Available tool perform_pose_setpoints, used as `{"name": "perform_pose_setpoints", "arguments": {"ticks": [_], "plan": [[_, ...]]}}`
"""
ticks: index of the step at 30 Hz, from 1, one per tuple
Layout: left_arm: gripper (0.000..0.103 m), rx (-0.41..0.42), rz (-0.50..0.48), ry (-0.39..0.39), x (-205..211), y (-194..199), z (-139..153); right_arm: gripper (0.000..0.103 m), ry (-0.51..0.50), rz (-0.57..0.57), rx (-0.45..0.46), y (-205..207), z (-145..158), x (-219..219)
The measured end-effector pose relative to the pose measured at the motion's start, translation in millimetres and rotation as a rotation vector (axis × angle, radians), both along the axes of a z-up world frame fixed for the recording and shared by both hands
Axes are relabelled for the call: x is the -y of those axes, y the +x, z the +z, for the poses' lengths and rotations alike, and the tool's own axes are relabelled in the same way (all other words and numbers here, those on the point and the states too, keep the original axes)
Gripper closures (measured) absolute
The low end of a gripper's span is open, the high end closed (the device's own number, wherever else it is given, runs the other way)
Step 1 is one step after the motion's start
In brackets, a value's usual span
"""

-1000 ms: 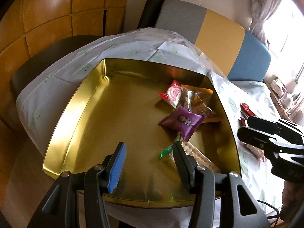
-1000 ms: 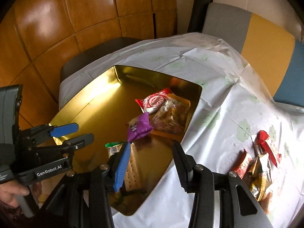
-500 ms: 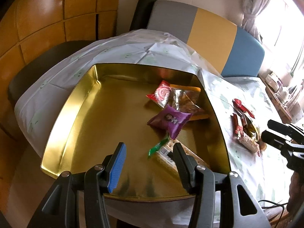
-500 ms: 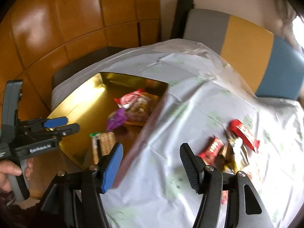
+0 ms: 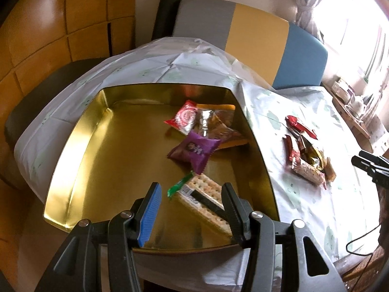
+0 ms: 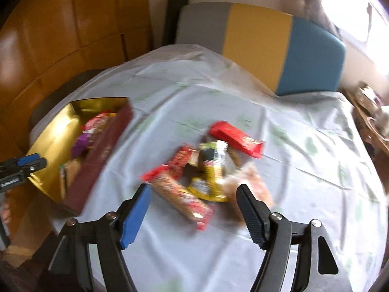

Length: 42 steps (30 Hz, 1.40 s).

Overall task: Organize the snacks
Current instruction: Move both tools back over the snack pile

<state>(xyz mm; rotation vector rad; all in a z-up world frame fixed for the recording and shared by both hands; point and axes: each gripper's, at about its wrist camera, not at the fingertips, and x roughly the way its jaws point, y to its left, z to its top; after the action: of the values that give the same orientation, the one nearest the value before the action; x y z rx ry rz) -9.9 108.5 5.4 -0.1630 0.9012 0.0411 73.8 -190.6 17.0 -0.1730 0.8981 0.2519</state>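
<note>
A gold tin tray point(image 5: 80, 150) sits on the table's left part; it also shows in the right wrist view point(image 6: 53, 133). In it lie a purple packet point(image 5: 194, 148), a red packet point(image 5: 182, 119), a clear bag of snacks point(image 5: 218, 126) and a cracker pack point(image 5: 204, 199). My left gripper point(image 5: 189, 209) is open and empty over the tray's near edge. A pile of loose snacks point(image 6: 209, 168) lies on the tablecloth, with a red bar point(image 6: 235, 138) at its far side. My right gripper point(image 6: 194, 209) is open and empty just in front of that pile.
A white patterned tablecloth point(image 6: 304, 146) covers the table. A grey, yellow and blue bench back point(image 5: 255, 34) stands behind it, with wood panelling point(image 5: 60, 24) to the left. A cluttered shelf point(image 5: 352, 102) is at the far right by the window.
My right gripper has swung right, from over the tray to in front of the loose snack pile, and opened wider. My left gripper stays open over the tray's near edge.
</note>
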Motion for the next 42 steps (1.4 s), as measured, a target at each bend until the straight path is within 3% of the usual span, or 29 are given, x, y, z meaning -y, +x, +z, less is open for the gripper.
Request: {"name": "perform_pose_setpoints", "arguments": {"ticks": [4,9,11,17,23,28,31,36,40,42], "plan": [[0.051,-0.004,-0.033,-0.003,12,4,4,0.023,-0.013,-0.133,0.010,8,-6,51],[0.051,-0.003,-0.100,-0.013,33,11,12,0.023,0.064,-0.409,-0.055,19,-25,117],[0.051,-0.002,-0.135,-0.012,47,15,14,0.023,0.090,-0.449,-0.047,20,-23,127],[0.051,0.009,-0.286,0.026,99,35,22,0.023,0.113,-0.450,-0.040,19,-19,130],[0.055,-0.049,-0.392,0.030,146,71,10,0.022,0.088,-0.414,-0.023,17,-16,117],[0.055,-0.109,-0.440,0.053,174,105,-6,0.022,0.076,-0.390,-0.012,15,-13,112],[0.063,-0.166,-0.484,0.042,190,126,-20,0.021,0.079,-0.375,-0.005,14,-11,109],[0.063,-0.240,-0.514,0.077,212,156,-44,0.019,0.083,-0.362,0.015,13,-6,106],[0.063,-0.266,-0.514,0.028,218,172,-53,0.018,0.097,-0.360,0.017,14,-4,107],[0.063,-0.260,-0.509,0.056,224,179,-57,0.017,0.106,-0.365,0.015,14,-3,109]]}}
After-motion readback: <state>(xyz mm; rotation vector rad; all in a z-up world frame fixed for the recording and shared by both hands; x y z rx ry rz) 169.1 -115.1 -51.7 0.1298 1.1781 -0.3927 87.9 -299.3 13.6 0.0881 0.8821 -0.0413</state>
